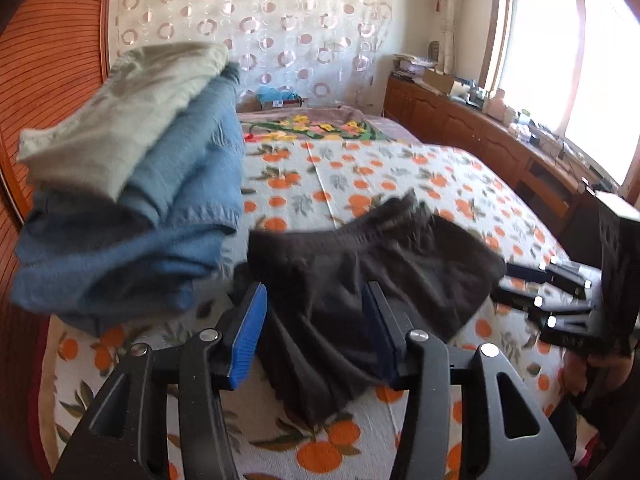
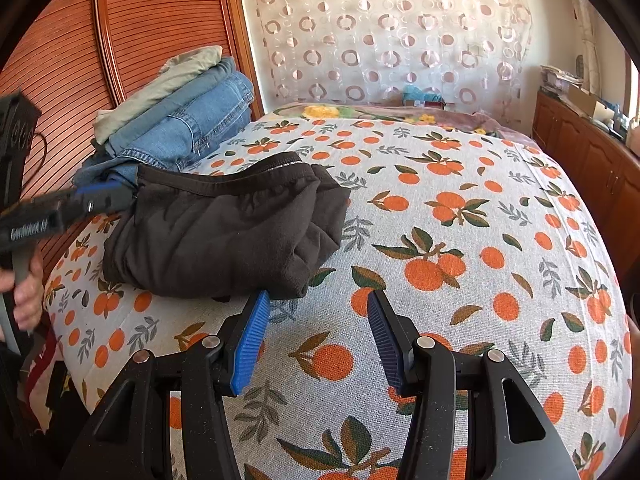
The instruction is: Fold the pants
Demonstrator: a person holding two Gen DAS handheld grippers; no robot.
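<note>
The dark pants (image 2: 224,228) are lying bundled in a rough fold on the bed (image 2: 480,240), near its left edge and just beside a stack of folded clothes (image 2: 180,120) that is being propped against the slatted wooden panel (image 2: 60,40).

The left gripper (image 1: 316,332) is being held with its jaws spread, dark cloth showing between them but not being pinched as far as can be told. The right gripper (image 2: 316,340) is being held with jaws spread over bare bedspread, just short of the bundle's near corner, nothing between them.

Trouble is being risked on the left: the fold is looking loose, and a pad dragged back through the cloth could be snagging a layer and pulling it open. The stack is standing close, so a sideways sweep could be toppling it. The bed's left edge is being crowded too; a nudge that way could be sending the pants over.

Open room is being offered to the right and beyond, where the orange-print spread is lying bare.
</note>
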